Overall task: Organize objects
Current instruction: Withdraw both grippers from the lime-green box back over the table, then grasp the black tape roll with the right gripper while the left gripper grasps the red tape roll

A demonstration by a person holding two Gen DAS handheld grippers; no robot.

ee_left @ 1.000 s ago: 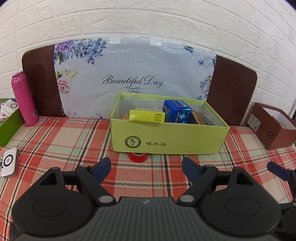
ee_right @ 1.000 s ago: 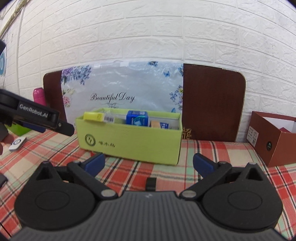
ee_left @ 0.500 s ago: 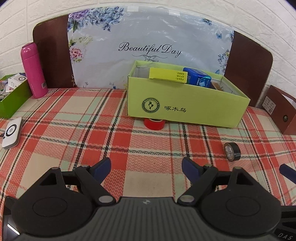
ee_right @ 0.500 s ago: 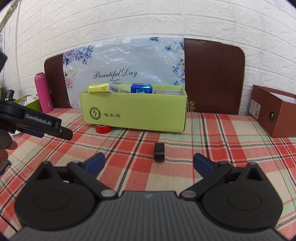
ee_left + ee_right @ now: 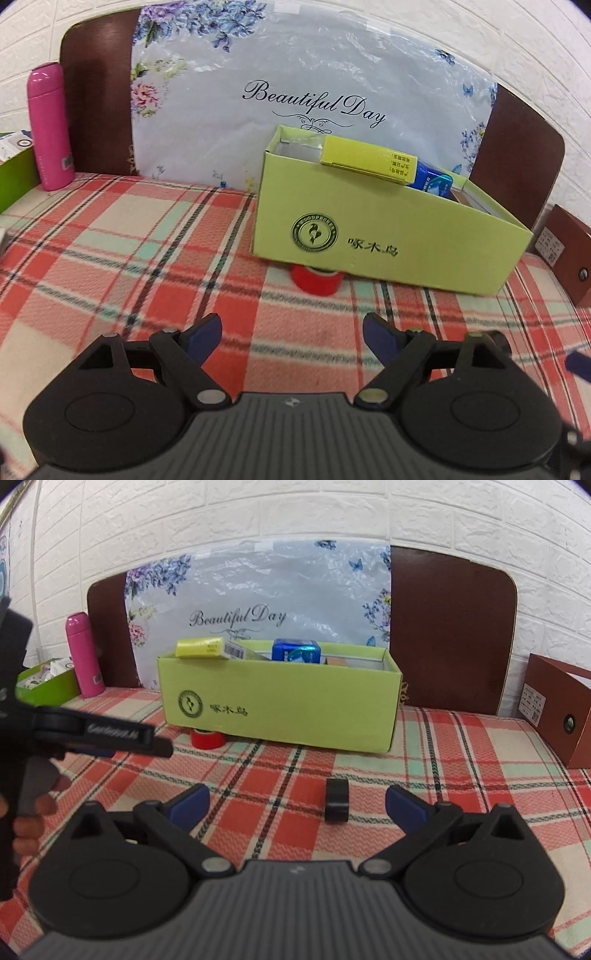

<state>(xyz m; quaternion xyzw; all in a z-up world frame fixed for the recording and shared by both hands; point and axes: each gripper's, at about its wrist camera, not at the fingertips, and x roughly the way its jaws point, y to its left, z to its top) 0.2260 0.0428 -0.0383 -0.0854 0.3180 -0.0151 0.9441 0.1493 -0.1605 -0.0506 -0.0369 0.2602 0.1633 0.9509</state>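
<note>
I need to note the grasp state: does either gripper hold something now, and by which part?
Nothing is held. The left gripper is open over bare plaid cloth; the right gripper is open, with the small black tape roll standing untouched between its fingers.

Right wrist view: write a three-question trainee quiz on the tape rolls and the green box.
1. True or false: the black tape roll stands on edge on the plaid tablecloth, clear of the right gripper fingers.
2. Where does the red tape roll sit? A) inside the green box B) on the cloth against the box's front wall C) beside the pink bottle
3. Fill in: the yellow carton rests on the box's ____ rim.

Key: 1 true; 2 B; 3 front (near its left corner).
</note>
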